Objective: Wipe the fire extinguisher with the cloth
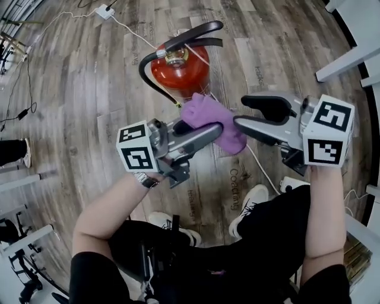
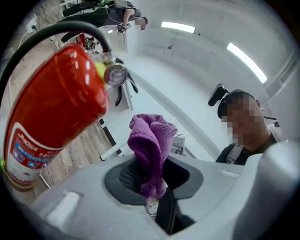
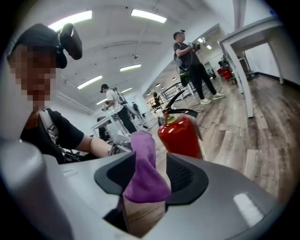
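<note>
A red fire extinguisher [image 1: 178, 71] with a black hose and lever stands upright on the wood floor, beyond both grippers. A purple cloth [image 1: 214, 119] hangs bunched in the air in front of it. My left gripper [image 1: 217, 132] points right and is shut on the cloth [image 2: 150, 145], with the extinguisher [image 2: 51, 103] close by on its left. My right gripper [image 1: 239, 111] points left toward it. Its jaws stand apart around the other end of the cloth [image 3: 145, 173] and do not squeeze it. The extinguisher [image 3: 180, 136] stands just beyond them.
A white power strip [image 1: 105, 10] and its cable lie on the floor at the back. White table legs [image 1: 350, 59] stand at the right. The holder's shoes [image 1: 249, 205] are below the grippers. Other people [image 3: 190, 61] work farther off in the room.
</note>
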A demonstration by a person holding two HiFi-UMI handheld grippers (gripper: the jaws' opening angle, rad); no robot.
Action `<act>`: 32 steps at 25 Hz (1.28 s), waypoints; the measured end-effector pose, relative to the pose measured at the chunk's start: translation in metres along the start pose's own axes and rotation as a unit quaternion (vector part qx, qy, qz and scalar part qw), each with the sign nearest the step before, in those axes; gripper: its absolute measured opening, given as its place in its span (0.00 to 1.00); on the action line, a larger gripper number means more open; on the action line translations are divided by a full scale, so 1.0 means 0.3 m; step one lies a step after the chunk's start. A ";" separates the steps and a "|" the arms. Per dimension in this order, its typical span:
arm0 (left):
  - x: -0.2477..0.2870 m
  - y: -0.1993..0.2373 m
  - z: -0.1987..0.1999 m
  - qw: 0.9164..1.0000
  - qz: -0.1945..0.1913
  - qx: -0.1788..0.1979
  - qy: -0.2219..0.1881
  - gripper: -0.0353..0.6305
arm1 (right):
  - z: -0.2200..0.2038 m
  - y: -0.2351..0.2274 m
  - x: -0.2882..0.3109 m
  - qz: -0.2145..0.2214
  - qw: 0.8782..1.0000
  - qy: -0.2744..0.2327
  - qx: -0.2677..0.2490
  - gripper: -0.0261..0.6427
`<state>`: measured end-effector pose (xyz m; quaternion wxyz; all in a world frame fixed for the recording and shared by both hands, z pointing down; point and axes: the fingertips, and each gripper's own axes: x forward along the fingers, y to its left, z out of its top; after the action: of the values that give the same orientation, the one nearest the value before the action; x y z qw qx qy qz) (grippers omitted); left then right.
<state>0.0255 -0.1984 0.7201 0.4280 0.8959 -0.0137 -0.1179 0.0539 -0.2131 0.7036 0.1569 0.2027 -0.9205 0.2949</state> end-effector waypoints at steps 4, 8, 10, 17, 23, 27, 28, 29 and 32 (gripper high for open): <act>-0.041 -0.043 0.047 1.000 0.006 0.017 0.008 0.20 | -0.008 0.098 0.084 0.065 0.998 0.020 -0.017 0.41; -0.062 -0.069 0.061 1.000 -0.005 0.015 0.002 0.21 | -0.038 0.141 0.158 0.087 0.994 0.044 -0.041 0.42; -0.068 -0.071 0.065 1.000 -0.008 0.012 0.001 0.23 | -0.049 0.152 0.176 0.086 0.993 0.053 -0.063 0.33; -0.187 -0.025 0.173 0.998 0.032 0.024 -0.045 0.26 | 0.029 0.051 0.114 0.032 0.999 -0.006 -0.012 0.17; -0.296 -0.091 0.235 0.993 0.082 0.055 -0.059 0.05 | 0.249 -0.218 -0.109 -0.017 0.929 -0.313 0.196 0.16; -0.357 -0.183 0.231 0.991 0.100 0.045 -0.072 0.05 | 0.167 -0.314 0.012 0.035 0.918 -0.280 0.278 0.16; -0.376 -0.204 0.230 0.990 0.105 0.044 -0.080 0.05 | 0.149 -0.325 0.042 0.049 0.920 -0.264 0.287 0.16; -0.397 -0.219 0.232 0.989 0.113 0.044 -0.090 0.05 | 0.135 -0.334 0.067 0.063 0.920 -0.251 0.293 0.16; -0.467 -0.233 0.245 0.982 0.140 0.056 -0.115 0.05 | 0.126 -0.358 0.118 0.096 0.923 -0.232 0.292 0.16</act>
<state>-0.1323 -0.1928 0.6496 0.3855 0.8880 -0.1950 -0.1576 0.0667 -0.3258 0.7400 -0.1564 0.2134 -0.8194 0.5086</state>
